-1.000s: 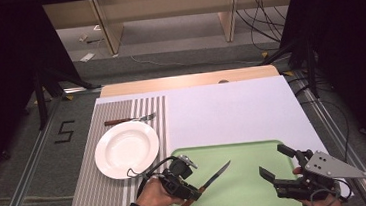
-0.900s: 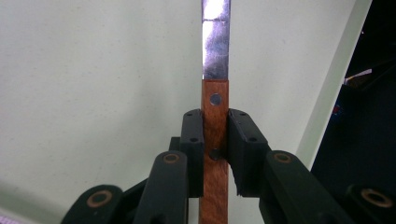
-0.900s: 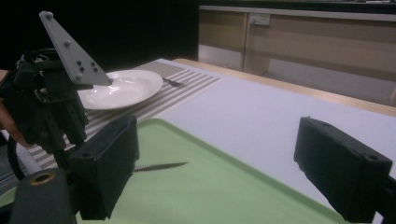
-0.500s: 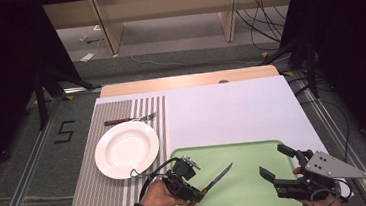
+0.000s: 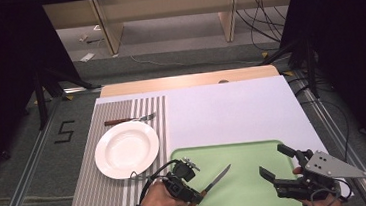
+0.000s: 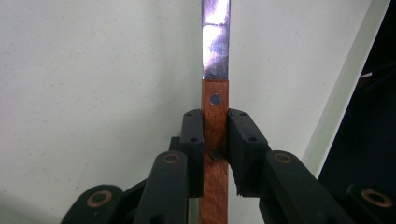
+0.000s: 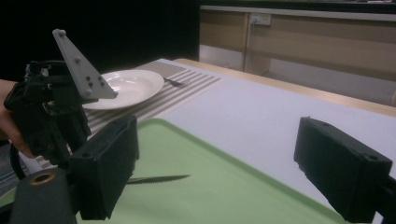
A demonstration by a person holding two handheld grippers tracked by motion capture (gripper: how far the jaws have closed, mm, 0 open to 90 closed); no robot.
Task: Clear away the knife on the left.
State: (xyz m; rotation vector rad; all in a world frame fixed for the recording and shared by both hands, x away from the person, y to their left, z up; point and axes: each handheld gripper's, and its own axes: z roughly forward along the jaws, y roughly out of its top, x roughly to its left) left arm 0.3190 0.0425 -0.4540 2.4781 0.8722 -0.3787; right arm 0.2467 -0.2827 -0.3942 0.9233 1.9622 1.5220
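1. The left gripper (image 5: 191,195) has its two black jaws clenched on the brown wooden handle of a steel-bladed table knife (image 5: 217,179). In the left gripper view the pads (image 6: 194,140) press both flat sides of the handle, and the blade runs straight out ahead of the jaws.
2. The knife sits over the pale green plastic tray (image 5: 246,157), blade pointing away from the jaws toward the tray's middle. Whether it touches the tray or is just above it cannot be told.
3. The step in hand looks like carrying the knife off the tray to lay a place setting.
4. The next move probably calls for swinging the knife to the left of the jaws, toward the grey-and-white striped placemat (image 5: 127,115), and setting it down beside the round white ceramic plate (image 5: 126,149).
5. The right gripper (image 5: 281,165) hovers over the tray's right edge, jaws released and wide apart, with nothing between them.
6. A wooden-handled metal fork (image 5: 130,119) lies on the placemat beyond the plate.
7. The plate stands nearest the left jaws' path; the blade should clear its rim. The gripper's own black cable (image 5: 147,179) loops close to the plate too.
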